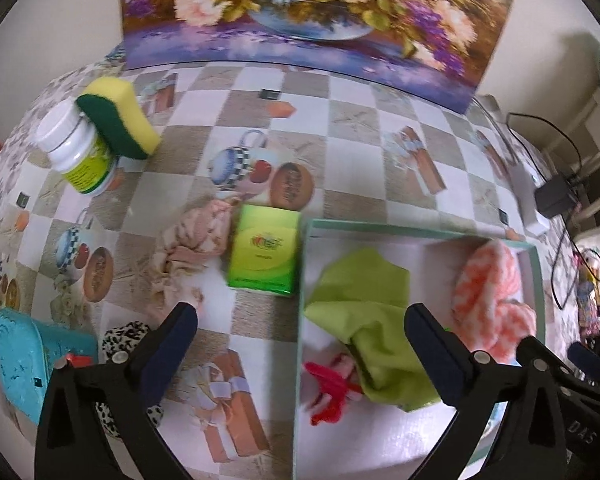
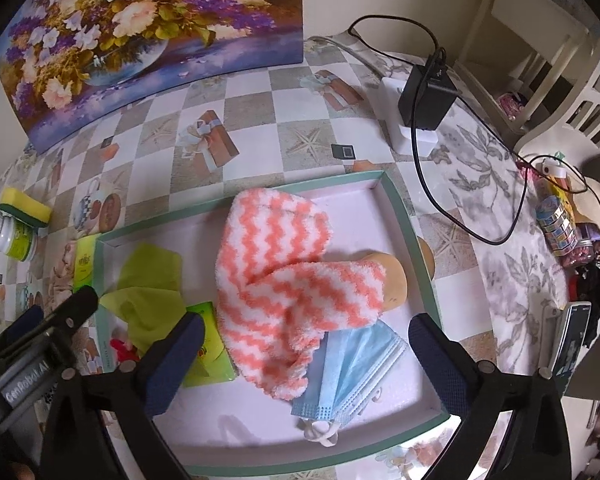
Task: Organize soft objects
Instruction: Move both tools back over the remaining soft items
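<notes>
— While hovering over the table (image 1: 340,128), left gripper (image 1: 300,336): fingers spread wide, nothing between them. Right gripper (image 2: 304,344)?

— Same: fingers wide apart, holding nothing, poised above the tray (image 2: 404,216).

— Inside the tray?

— Coral-and-white striped fuzzy cloth (image 2: 284,280) in the middle, draped over a blue face mask (image 2: 352,376) and touching a tan round thing (image 2: 396,280). Lime-green cloth (image 1: 364,300) at the left end, beside a red item (image 1: 328,392).

— Outside it?

— Crumpled pink cloth (image 1: 192,240) on the table, just beside a green box (image 1: 264,252). Leopard-print item (image 1: 126,336) near the left finger. Yellow-green sponge (image 1: 120,120) leaning on a white jar (image 1: 76,152), well apart.
</notes>
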The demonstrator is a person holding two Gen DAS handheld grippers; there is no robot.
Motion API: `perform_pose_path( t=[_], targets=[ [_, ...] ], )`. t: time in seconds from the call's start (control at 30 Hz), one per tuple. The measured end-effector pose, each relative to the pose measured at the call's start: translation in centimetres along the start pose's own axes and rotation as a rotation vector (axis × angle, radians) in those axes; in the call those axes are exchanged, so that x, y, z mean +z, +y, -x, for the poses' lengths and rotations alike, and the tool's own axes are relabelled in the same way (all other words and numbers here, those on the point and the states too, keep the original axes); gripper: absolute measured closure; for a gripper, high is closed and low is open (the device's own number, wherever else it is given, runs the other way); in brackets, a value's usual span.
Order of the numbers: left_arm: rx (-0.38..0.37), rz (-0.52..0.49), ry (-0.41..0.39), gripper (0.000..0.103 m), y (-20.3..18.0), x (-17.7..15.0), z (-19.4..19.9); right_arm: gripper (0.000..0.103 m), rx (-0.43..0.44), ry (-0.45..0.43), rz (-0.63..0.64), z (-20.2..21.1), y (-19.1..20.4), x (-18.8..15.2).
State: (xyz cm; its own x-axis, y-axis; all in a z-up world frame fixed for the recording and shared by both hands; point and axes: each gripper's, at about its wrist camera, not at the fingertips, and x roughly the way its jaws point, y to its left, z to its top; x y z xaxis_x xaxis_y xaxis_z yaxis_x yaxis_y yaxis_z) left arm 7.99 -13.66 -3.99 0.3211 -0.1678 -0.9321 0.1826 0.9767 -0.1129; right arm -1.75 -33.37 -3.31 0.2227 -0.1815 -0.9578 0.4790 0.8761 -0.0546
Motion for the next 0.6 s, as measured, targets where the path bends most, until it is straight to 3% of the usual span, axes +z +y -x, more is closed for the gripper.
perform_pose_path(
  t=[0.17, 0.4, 0.6],
  targets=[
    [-0.002, 0.023, -0.013, 0.0, 0.9, 0.1, 0.2, 0.0, 0.004, -0.021, 0.01, 0.5, 0.2, 0.0],
    [-0.03, 0.046, -0.092, 0.0, 2.1, -0.4, 2.0, 0.0, 0.029, -0.048, 0.034, 1.5, 1.4, -0.3],
    [-0.054, 0.052, -0.068, 0.0, 3.0, -1.3, 2.9, 0.0, 0.075, -0.074, 0.045, 2.5, 2.7, -1.0]
  ],
)
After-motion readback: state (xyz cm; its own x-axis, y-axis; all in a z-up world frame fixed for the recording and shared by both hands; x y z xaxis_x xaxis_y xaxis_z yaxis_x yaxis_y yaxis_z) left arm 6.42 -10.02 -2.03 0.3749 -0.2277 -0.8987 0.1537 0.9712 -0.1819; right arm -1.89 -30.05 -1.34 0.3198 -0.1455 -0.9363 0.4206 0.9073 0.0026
